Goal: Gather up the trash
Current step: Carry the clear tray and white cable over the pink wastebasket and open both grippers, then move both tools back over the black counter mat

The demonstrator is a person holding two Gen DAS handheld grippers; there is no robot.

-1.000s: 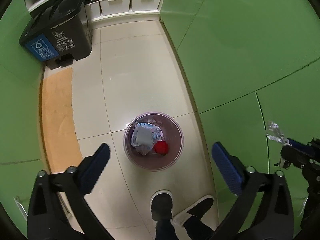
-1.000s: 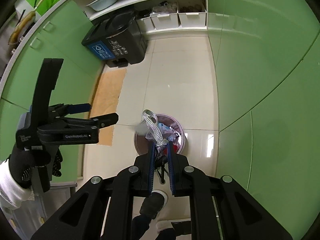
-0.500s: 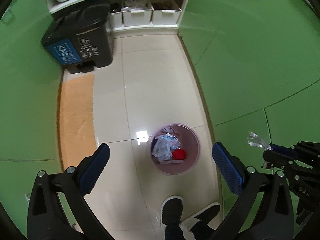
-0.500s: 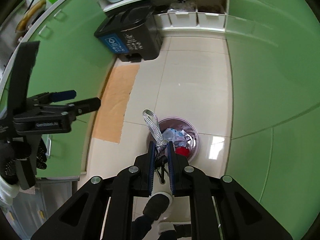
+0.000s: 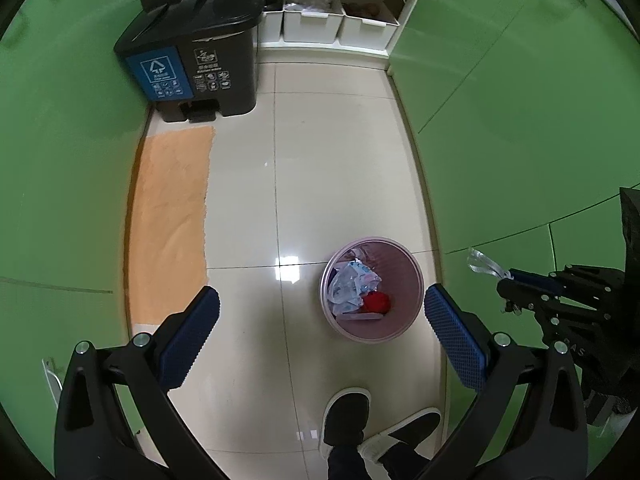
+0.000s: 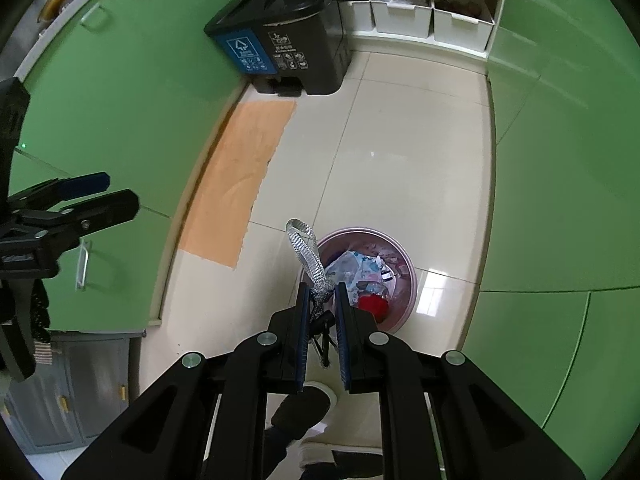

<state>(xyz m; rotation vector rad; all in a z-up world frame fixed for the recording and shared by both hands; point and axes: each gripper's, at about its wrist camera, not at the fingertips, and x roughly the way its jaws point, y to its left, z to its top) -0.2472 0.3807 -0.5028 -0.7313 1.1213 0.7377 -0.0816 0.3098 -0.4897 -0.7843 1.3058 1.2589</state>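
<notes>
A round pink waste bin stands on the tiled floor, holding a crumpled plastic bag and a red lump. My left gripper hangs high above the floor, open and empty, with the bin near its right finger. My right gripper is shut on a silvery woven strip that sticks up from its pads. It hangs above the left rim of the bin. In the left wrist view the right gripper shows at the right edge, with the strip at its tip.
A black two-lid pedal bin with a blue label stands at the far wall. White storage boxes sit on a low shelf beside it. An orange mat lies along the left green cabinets. A person's shoes are just below the pink bin.
The left gripper has drifted left, so the pink bin slid from between its fingers to the right one. The right gripper has sunk with the strip; the black bin looks nearer.
</notes>
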